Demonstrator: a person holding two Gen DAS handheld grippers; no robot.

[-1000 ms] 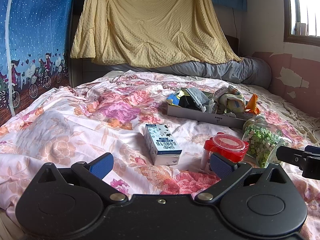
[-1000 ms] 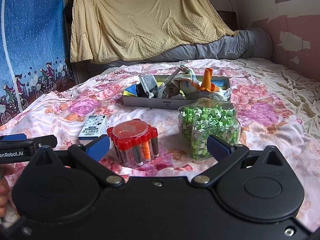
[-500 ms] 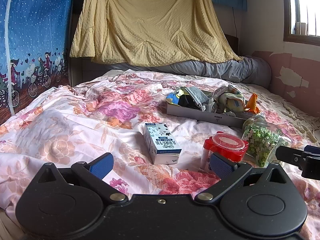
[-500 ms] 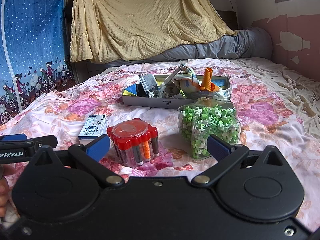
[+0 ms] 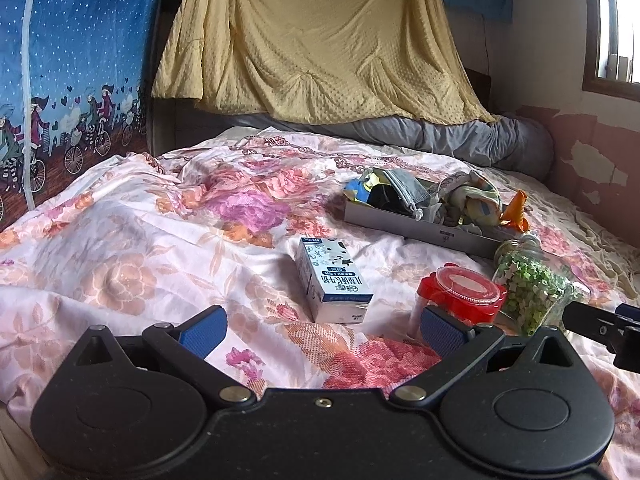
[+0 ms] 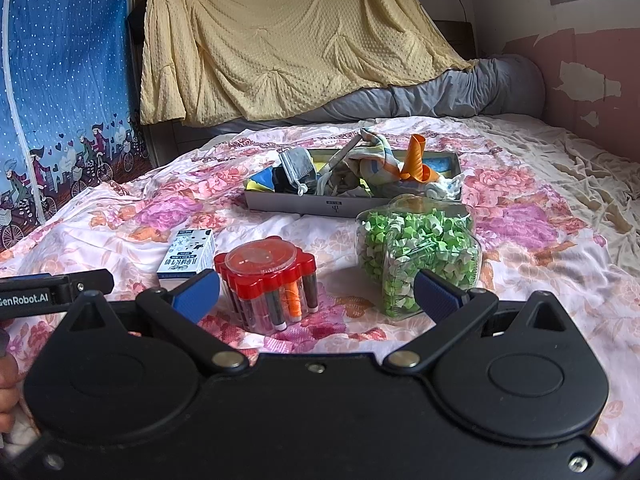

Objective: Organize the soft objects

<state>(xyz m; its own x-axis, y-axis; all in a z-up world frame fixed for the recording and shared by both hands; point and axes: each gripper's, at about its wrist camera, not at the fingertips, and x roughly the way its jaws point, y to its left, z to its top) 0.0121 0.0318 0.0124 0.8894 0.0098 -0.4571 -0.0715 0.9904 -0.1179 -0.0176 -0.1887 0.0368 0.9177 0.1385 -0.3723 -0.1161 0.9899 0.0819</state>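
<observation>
A shallow grey tray [image 6: 304, 203] [image 5: 420, 230] lies on the floral bedspread, filled with soft things: a grey pouch [image 6: 296, 165], a crumpled cloth [image 6: 372, 160], an orange piece [image 6: 416, 158]. In front of it stand a red-lidded case of thread spools [image 6: 268, 280] [image 5: 460, 292], a clear jar of green paper stars [image 6: 420, 248] [image 5: 532, 284] and a small milk carton [image 6: 188, 254] [image 5: 332, 280]. My left gripper [image 5: 322, 326] is open near the carton, holding nothing. My right gripper [image 6: 316, 294] is open, just short of the spool case and jar.
A yellow blanket [image 5: 312, 40] hangs over the headboard with a grey bolster [image 6: 440, 96] below it. A blue patterned curtain [image 5: 60, 60] borders the left side. A peeling pink wall [image 6: 592, 80] runs along the right. The left gripper's body [image 6: 52, 294] shows at the right view's left edge.
The left wrist view has shifted a little, as if the left gripper edged forward. The right gripper and all objects stay as they were.
</observation>
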